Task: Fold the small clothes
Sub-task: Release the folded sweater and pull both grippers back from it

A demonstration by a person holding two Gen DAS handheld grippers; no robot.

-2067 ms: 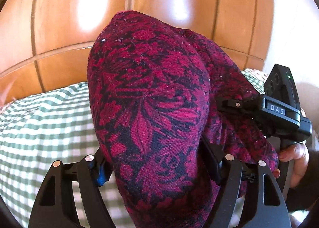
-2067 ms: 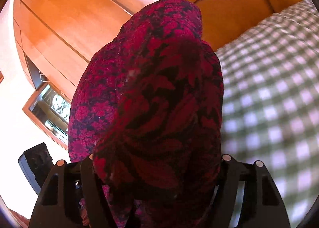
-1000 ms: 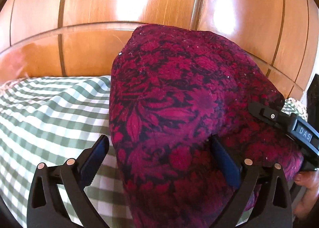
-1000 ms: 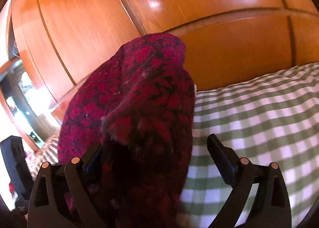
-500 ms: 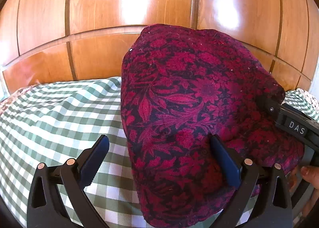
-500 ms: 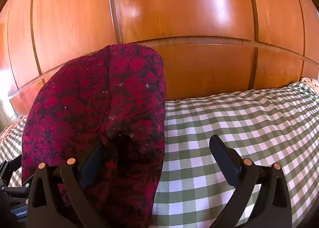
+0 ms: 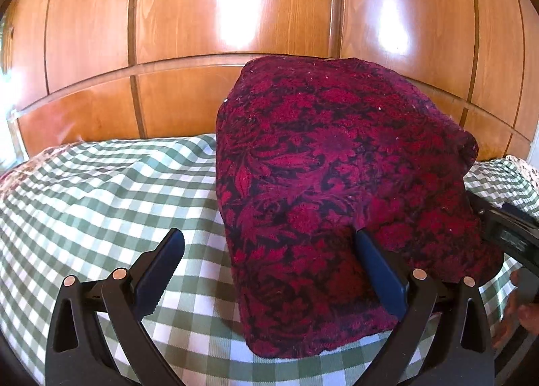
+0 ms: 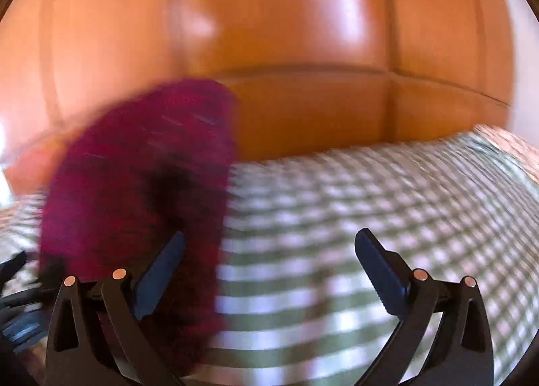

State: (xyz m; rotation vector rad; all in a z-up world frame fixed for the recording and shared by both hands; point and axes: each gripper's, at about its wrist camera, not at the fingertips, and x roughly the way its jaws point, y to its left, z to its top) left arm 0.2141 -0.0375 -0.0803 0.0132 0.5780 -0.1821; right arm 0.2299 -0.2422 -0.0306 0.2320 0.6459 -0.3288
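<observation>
A dark red garment with a black floral pattern (image 7: 337, 183) lies bunched in a mound on the green and white checked bedcover (image 7: 101, 200). My left gripper (image 7: 269, 268) is open, its right finger (image 7: 380, 271) against the cloth's front and its left finger over bare bedcover. My right gripper (image 8: 269, 268) is open, and the garment (image 8: 134, 200) sits blurred at its left finger (image 8: 158, 278). The right gripper's body shows at the right edge of the left wrist view (image 7: 512, 234).
A glossy wooden headboard or panelled wall (image 7: 235, 32) stands behind the bed. Checked bedcover (image 8: 370, 217) spreads to the right of the garment. A patterned fabric edge (image 7: 522, 170) shows at the far right. The right wrist view is motion-blurred.
Both grippers have opened and let go of the garment, which has dropped from a raised hold onto the bedcover. The right gripper is moving, its view now blurred.
</observation>
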